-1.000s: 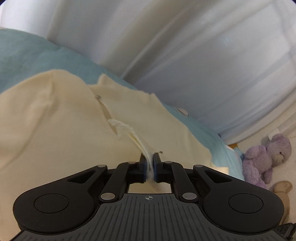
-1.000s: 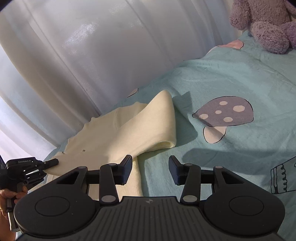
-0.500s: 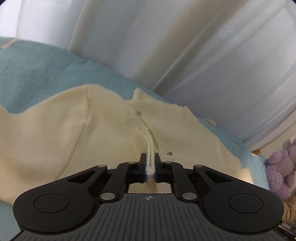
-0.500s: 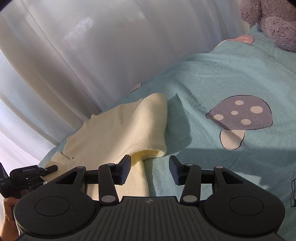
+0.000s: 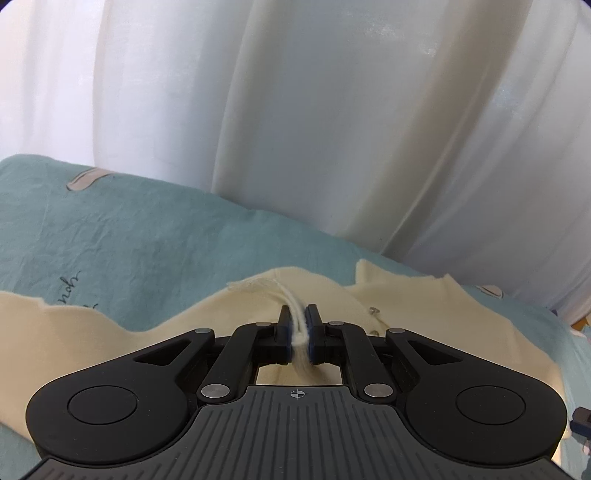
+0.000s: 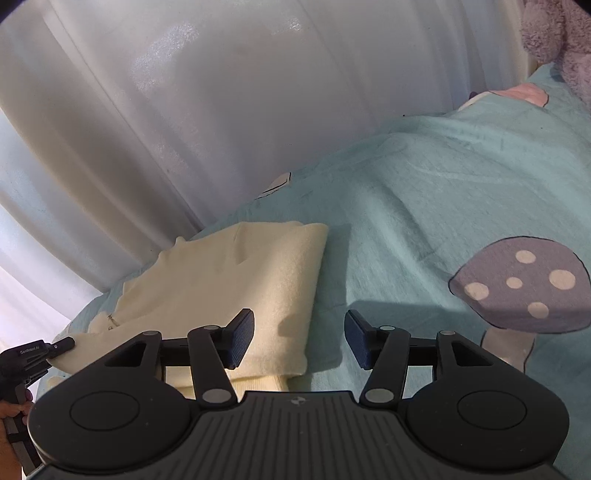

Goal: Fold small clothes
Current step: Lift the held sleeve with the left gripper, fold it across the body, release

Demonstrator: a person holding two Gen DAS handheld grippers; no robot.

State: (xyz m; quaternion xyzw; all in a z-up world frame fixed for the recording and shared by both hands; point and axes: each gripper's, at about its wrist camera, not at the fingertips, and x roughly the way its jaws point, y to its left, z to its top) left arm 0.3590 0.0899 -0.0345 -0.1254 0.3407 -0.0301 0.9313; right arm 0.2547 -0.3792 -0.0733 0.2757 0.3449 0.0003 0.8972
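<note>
A cream knit garment (image 5: 413, 314) lies on the teal bedsheet (image 5: 129, 236). My left gripper (image 5: 298, 314) is shut on a pinched edge of the garment, low over the bed. In the right wrist view the garment (image 6: 229, 280) lies folded over, its folded edge toward the right. My right gripper (image 6: 299, 332) is open and empty, just above the garment's near right corner. The left gripper (image 6: 37, 354) shows at the far left of that view, at the garment's left edge.
White curtains (image 5: 332, 129) hang right behind the bed. A mushroom print (image 6: 524, 284) marks the sheet at the right. A purple plush toy (image 6: 561, 33) sits at the far right corner of the bed.
My left gripper has carried the pinched edge across, laying the garment flatter and folded. The raised fold seen from the right has dropped down. My right gripper stays open.
</note>
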